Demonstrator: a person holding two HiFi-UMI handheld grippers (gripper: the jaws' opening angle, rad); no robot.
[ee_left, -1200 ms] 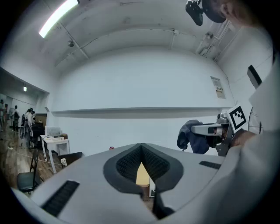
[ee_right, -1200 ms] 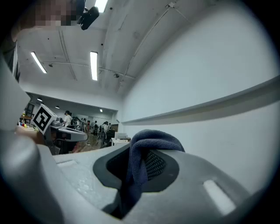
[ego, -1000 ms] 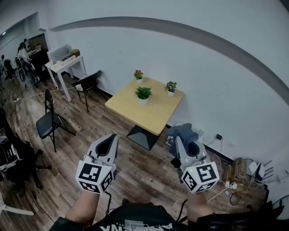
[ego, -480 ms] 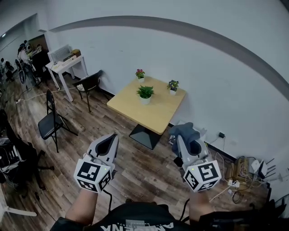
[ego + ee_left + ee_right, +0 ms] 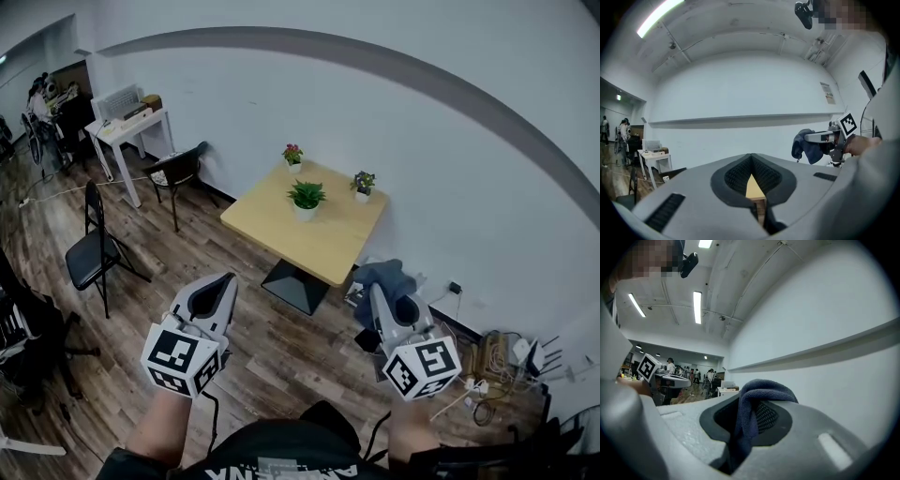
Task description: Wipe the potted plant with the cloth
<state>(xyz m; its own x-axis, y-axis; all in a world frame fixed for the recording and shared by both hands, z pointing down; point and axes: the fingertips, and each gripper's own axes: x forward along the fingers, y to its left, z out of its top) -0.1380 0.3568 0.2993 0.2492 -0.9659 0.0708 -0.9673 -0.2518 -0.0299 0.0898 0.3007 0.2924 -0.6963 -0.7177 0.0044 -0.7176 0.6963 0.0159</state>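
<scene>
Three small potted plants stand on a square wooden table (image 5: pixel 319 239) against the white wall: a green one (image 5: pixel 307 198) in the middle, a pink-flowered one (image 5: pixel 293 156) at the back left, a third (image 5: pixel 362 183) at the back right. My right gripper (image 5: pixel 380 286) is shut on a dark blue cloth (image 5: pixel 382 277) (image 5: pixel 750 416), held short of the table's near right corner. My left gripper (image 5: pixel 220 286) is shut and empty, short of the table's near left side. In the left gripper view the table top (image 5: pixel 753 187) shows through the jaw gap, and the cloth (image 5: pixel 806 146) hangs at the right.
A dark table base (image 5: pixel 295 286) stands on the wooden floor. Black chairs (image 5: pixel 94 255) (image 5: pixel 176 173) and a white desk (image 5: pixel 127 131) are at the left. Cables and a power strip (image 5: pixel 497 361) lie by the wall at the right. People are far off at the left.
Both grippers have drifted a little across the floor toward the table, the left one shifting leftward in the head view. The cloth stays clamped in the right gripper.
</scene>
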